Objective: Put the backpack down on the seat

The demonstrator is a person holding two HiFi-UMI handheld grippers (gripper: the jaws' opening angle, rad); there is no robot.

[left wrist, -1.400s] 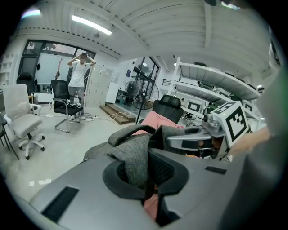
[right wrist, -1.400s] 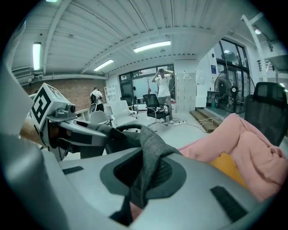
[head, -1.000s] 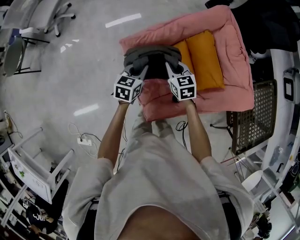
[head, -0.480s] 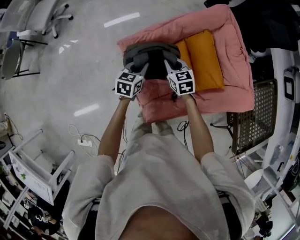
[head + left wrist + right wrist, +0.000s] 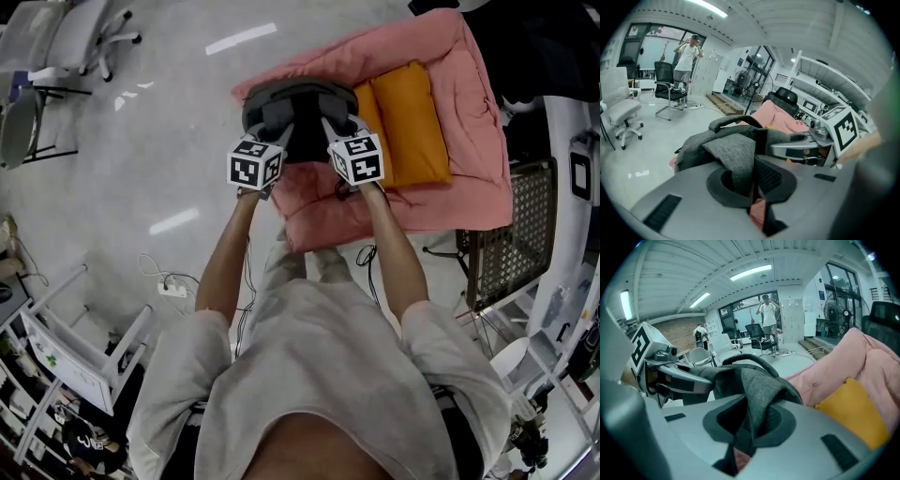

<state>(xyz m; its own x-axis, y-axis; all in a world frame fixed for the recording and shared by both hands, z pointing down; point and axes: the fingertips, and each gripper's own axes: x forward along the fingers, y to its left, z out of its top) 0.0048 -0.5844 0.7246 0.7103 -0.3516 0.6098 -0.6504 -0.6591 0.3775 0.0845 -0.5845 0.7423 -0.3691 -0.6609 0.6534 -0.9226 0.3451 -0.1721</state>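
A grey backpack (image 5: 298, 105) hangs over the left end of the pink padded seat (image 5: 450, 187), beside the orange cushion (image 5: 411, 120); whether it touches the seat I cannot tell. My left gripper (image 5: 278, 127) is shut on one grey shoulder strap (image 5: 736, 154), which is pinched between its pads. My right gripper (image 5: 330, 124) grips the other strap (image 5: 757, 394); its jaws have just been opening a little, with the strap still pinched between them. The backpack's body and top handle (image 5: 736, 121) show past the jaws in both gripper views. The pink seat (image 5: 843, 362) and orange cushion (image 5: 853, 416) lie to the right.
White office chairs (image 5: 84, 33) stand at the far left on the shiny floor. A white rack (image 5: 66, 347) and a power strip with cables (image 5: 173, 286) lie near my left side. A black mesh frame (image 5: 511, 234) borders the seat's right. A person (image 5: 689, 51) stands far off.
Both grippers and the backpack have moved away from me and lower, toward the seat's left end. The straps stay in the jaws.
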